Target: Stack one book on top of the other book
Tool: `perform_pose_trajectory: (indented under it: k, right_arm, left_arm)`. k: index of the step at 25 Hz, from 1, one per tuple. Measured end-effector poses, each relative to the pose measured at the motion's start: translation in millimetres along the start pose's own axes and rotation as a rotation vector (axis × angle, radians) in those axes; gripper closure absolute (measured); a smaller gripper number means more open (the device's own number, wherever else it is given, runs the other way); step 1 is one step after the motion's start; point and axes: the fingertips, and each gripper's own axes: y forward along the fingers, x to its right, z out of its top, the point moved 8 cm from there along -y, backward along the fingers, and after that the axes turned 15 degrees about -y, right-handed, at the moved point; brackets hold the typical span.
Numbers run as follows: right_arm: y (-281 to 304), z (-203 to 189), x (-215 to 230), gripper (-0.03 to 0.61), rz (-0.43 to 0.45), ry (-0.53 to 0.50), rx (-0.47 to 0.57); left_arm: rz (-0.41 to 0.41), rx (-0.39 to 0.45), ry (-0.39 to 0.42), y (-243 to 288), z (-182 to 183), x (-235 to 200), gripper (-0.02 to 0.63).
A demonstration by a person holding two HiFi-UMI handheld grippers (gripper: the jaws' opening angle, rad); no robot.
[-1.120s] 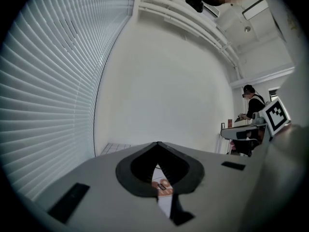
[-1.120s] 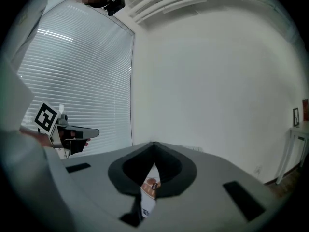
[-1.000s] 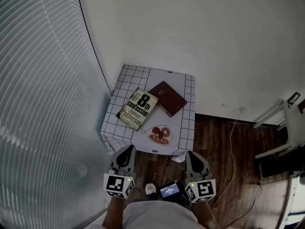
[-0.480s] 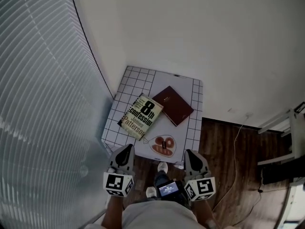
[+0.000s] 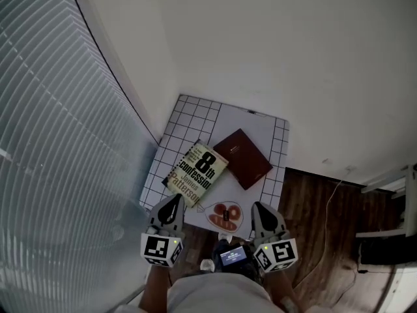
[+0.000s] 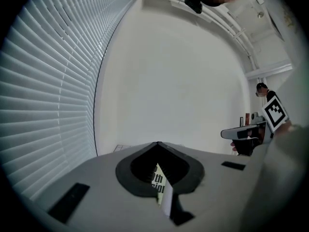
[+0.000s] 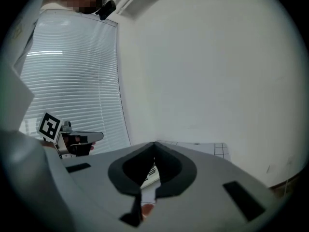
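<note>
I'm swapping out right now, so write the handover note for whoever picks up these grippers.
Left gripper: shut, empty, held just short of the table's near edge.
Right gripper: shut, empty, at the same edge.
Things: the "8th Confession" paperback lies flat on the left of the grid-patterned table. The maroon book lies flat beside it on the right. A small flat item with red shapes sits at the near edge.
Done: nothing yet; the books are side by side, not stacked.
Left: open a gripper, grasp one book, lay it on the other.
</note>
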Motion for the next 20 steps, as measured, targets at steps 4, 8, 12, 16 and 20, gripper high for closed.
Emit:
perform_pose_trajectory:
  k: [4,8,12,16,20]
  right_arm:
    - [14.7,-5.7,20.2,0.574,0.005,0.029,-0.019]
    - [27.6,-10.7,36.0,0.575,0.02,0.045,-0.039]
    - [39.9,-19.4,46.8,0.574,0.022,0.048,-0.068]
    - [47.7,-34.6,49.3,0.574,0.008,0.054,-0.111]
    - [60.6,-44.1,51.7,0.574,-0.009,0.067,-0.161]
  left_arm:
    - [0.007,-0.016,0.005,22.7,4.9,-0.9,0.606]
    - [-0.01,-0.022,0.002,42.6,12.6,3.1,0.606]
    - [-0.019,-0.046,0.011,57.8,7.8,3.4,0.606]
    - [-0.027,-0.087,0.003,72.5,-5.8,-1.9,0.606]
    - [-0.042,-0.149,-0.031,90.6,-19.3,-9.7,0.606]
